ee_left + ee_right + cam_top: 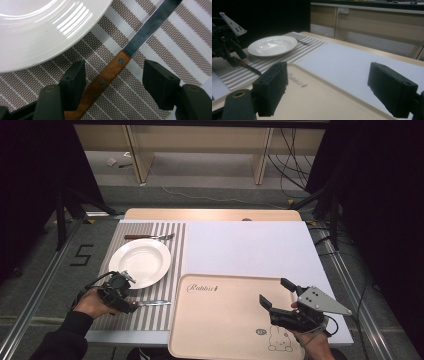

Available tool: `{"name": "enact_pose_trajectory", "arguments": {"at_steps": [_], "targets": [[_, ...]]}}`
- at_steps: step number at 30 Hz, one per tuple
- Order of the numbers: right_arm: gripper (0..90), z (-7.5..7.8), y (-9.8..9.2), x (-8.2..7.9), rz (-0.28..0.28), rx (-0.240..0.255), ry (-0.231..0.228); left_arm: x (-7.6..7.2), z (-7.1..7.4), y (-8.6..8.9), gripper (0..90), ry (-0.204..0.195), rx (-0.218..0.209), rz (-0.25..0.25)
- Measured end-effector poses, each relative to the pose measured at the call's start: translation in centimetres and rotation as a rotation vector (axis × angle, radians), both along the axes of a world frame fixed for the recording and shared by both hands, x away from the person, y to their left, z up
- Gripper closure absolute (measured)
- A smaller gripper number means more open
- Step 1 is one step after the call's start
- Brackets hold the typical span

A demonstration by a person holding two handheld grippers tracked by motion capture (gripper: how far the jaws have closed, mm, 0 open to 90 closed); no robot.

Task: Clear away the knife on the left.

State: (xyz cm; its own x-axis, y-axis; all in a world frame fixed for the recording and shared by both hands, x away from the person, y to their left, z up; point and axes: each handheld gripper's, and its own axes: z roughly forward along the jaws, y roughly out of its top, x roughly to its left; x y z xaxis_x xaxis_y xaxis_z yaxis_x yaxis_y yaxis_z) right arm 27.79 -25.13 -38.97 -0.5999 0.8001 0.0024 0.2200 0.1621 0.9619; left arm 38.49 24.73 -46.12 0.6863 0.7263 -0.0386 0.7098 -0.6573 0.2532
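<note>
now left hand-held gripper (113, 75) straddles knife (110, 72) handle, jaws apart, not gripping; right (327, 87) wide.

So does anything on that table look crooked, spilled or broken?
Nothing spilled or broken. The knife lies on the striped mat below the plate, the fork above it, and the tray juts slightly over the table's near edge.

right gripper (327, 90) jaws apart over tray (317, 97) | left gripper (227, 45) at knife (249, 67) | plate (272, 45) on striped mat (294, 53)
</note>
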Motion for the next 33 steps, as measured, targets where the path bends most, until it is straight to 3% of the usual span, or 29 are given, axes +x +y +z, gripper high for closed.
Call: {"name": "enact_pose_trajectory", "arguments": {"at_steps": [7, 11, 13, 14, 16, 19, 23, 26, 28, 33], "targets": [[17.8, -0.1, 0.0, 0.0, -0.004, -0.001, 0.007, 0.8, 0.0, 0.4, 49.2, 0.057, 0.021, 0.004], [17.9, 0.0, 0.1, 0.0, 0.0, 0.002, 0.003, 0.9, 0.1, -0.1, 53.9, 0.066, 0.041, -0.005], [17.9, -0.1, 0.1, 0.0, -0.001, -0.003, 0.01, 0.9, 0.1, -0.8, 56.0, 0.062, 0.083, -0.029], [18.0, -0.1, 0.1, 0.0, 0.0, -0.001, 0.008, 0.9, 0.1, -0.8, 58.0, 0.062, 0.083, -0.029], [18.1, -0.1, 0.1, 0.0, 0.0, -0.001, 0.005, 0.8, 0.2, -1.5, 66.3, 0.071, 0.103, -0.08], [18.1, -0.1, 0.1, 0.0, 0.0, -0.003, 0.009, 0.7, 0.2, -2.0, 75.3, 0.08, 0.125, -0.1], [18.3, -0.2, 0.1, 0.1, 0.001, -0.003, 0.011, 0.8, 0.2, -2.5, 76.7, 0.082, 0.169, -0.122], [18.3, -0.2, 0.1, 0.0, 0.001, -0.005, 0.012, 0.7, 0.3, -2.5, 77.1, 0.082, 0.164, -0.116], [18.3, -0.1, 0.1, 0.0, 0.0, -0.001, 0.009, 0.7, 0.2, -2.1, 77.1, 0.098, 0.126, -0.119], [18.3, -0.1, 0.1, 0.1, 0.003, -0.003, 0.009, 0.7, 0.3, -1.8, 77.1, 0.098, 0.104, -0.104]]}}
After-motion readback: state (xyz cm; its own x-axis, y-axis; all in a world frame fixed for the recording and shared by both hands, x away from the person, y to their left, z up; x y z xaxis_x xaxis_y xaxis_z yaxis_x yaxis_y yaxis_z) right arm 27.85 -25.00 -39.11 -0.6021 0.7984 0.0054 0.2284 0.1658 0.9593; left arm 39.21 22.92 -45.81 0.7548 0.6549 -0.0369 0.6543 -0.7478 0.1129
